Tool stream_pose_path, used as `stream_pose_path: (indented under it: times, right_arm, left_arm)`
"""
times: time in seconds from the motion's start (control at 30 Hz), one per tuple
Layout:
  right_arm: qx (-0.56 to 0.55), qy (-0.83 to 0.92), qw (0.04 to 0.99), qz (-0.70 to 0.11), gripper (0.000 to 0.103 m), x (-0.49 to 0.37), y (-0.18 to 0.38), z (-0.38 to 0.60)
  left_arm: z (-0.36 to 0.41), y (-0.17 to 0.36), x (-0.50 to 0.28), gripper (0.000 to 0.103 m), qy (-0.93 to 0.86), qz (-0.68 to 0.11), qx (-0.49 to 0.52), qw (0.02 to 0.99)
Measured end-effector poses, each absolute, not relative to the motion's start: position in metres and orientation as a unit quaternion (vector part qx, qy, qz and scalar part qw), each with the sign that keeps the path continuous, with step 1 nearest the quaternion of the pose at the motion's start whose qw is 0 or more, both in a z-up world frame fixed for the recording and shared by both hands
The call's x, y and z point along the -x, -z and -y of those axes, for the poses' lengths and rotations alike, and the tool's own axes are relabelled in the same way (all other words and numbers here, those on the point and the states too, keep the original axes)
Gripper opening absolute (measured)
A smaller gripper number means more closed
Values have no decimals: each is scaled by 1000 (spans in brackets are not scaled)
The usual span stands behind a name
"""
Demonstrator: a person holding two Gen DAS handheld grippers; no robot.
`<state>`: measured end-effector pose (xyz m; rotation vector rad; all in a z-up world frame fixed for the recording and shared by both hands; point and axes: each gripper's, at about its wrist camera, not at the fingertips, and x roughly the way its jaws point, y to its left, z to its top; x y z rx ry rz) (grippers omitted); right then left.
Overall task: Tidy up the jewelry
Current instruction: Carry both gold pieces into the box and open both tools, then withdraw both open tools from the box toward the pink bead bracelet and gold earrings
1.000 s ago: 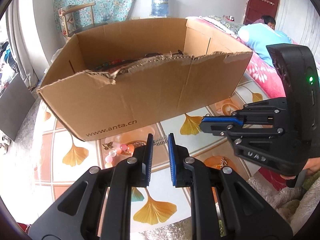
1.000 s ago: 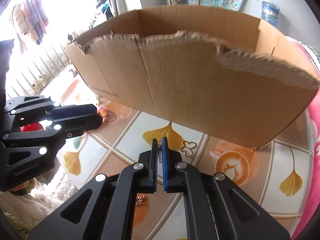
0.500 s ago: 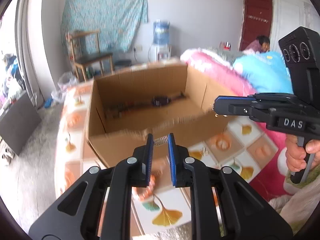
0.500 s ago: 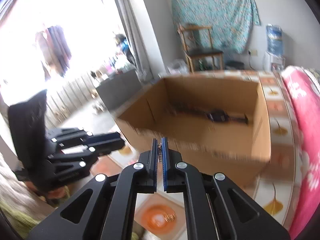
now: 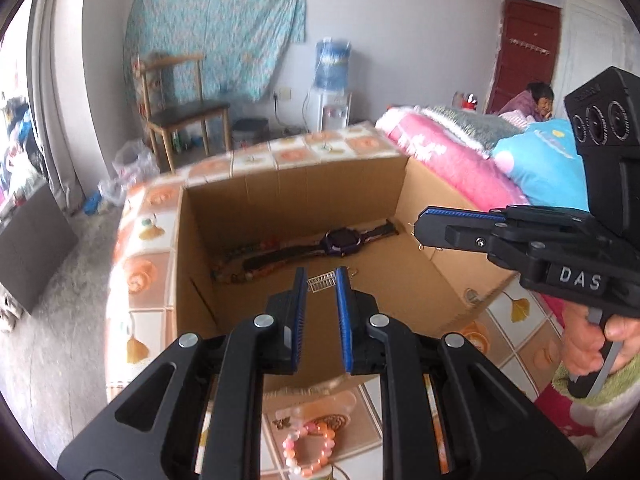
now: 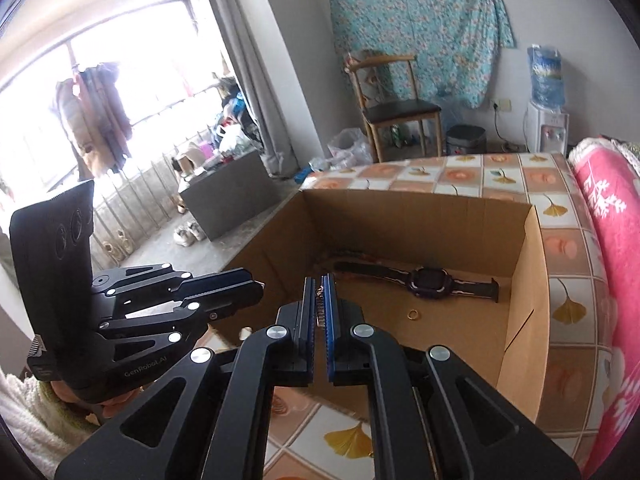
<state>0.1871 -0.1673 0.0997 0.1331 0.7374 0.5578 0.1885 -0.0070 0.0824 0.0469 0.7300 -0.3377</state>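
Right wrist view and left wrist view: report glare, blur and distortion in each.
Right wrist view: the window at upper left is blown out white, washing detail from the hanging clothes; straight edges bow from the fisheye; the cardboard box and watch are fairly sharp.
Left wrist view: evenly lit, no glare; slight motion blur along the box's rim; black vignette in the corners.

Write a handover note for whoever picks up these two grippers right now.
Left gripper: shut on a small silver piece, above the open box.
Right gripper: shut on a thin chain, also above the box.
Done: watch, ring and a bead strand lie in the box.
Left: probably drop both pieces in, then fetch the pink bracelet from the table in front of the box.
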Motion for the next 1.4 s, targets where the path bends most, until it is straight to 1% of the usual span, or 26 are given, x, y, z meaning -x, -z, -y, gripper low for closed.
stream_pose_path:
  times: [0.1, 0.23, 0.33, 0.47, 0.53, 0.67, 0.7, 0.73, 0.77, 0.83, 0.87, 0.93, 1.1, 1.13, 1.23, 1.27, 1.4]
  right_arm:
    - [-72, -266, 885, -375, 4, -203, -91, 167]
    - [-108, -268, 866, -408, 5, -226, -78, 173]
    - [-140, -271, 847, -435, 5, -242, -66, 179]
    - [-166, -279, 832, -451, 6, -250, -58, 183]
    - [-176, -281, 828, -453, 6, -251, -56, 186]
    - [-187, -278, 827, -451, 7, -249, -58, 191]
    - [-188, -277, 828, -450, 9, -248, -59, 192]
    - [-189, -276, 829, -449, 19, -246, -60, 193]
    - [-189, -275, 831, -445, 31, -244, -62, 194]
    - [-184, -273, 837, -436, 39, -239, -68, 196]
    - [-181, -273, 840, -432, 40, -236, -71, 196]
    - [-176, -272, 845, -425, 42, -231, -76, 197]
    - [-158, -268, 860, -405, 51, -213, -91, 198]
    - [-151, -266, 865, -398, 55, -208, -95, 198]
    - [-131, -261, 880, -376, 65, -192, -108, 200]
    - [-124, -259, 884, -368, 68, -185, -113, 201]
    - [-89, -249, 903, -339, 77, -154, -131, 206]
  left_arm:
    - [9, -70, -210, 14, 168, -383, -12, 908]
    - [9, -55, -229, 14, 169, -411, -1, 896]
    - [8, -49, -237, 14, 170, -423, 10, 890]
    - [5, -43, -245, 15, 164, -434, 20, 885]
    - [3, -42, -248, 25, 162, -437, 25, 884]
    - [0, -44, -250, 32, 156, -432, 33, 888]
    - [-1, -45, -249, 35, 155, -430, 33, 889]
    - [-1, -47, -248, 37, 154, -428, 34, 890]
    - [-2, -49, -246, 38, 153, -424, 36, 892]
    - [-4, -53, -243, 45, 150, -418, 37, 895]
    - [-5, -56, -242, 47, 150, -415, 37, 897]
    - [-7, -61, -238, 57, 147, -409, 40, 900]
    - [-16, -76, -223, 69, 143, -398, 49, 905]
    - [-18, -80, -218, 70, 143, -394, 49, 907]
    - [-22, -90, -202, 79, 144, -382, 44, 912]
    - [-24, -93, -197, 80, 144, -380, 42, 913]
    - [-31, -106, -167, 86, 154, -368, 31, 917]
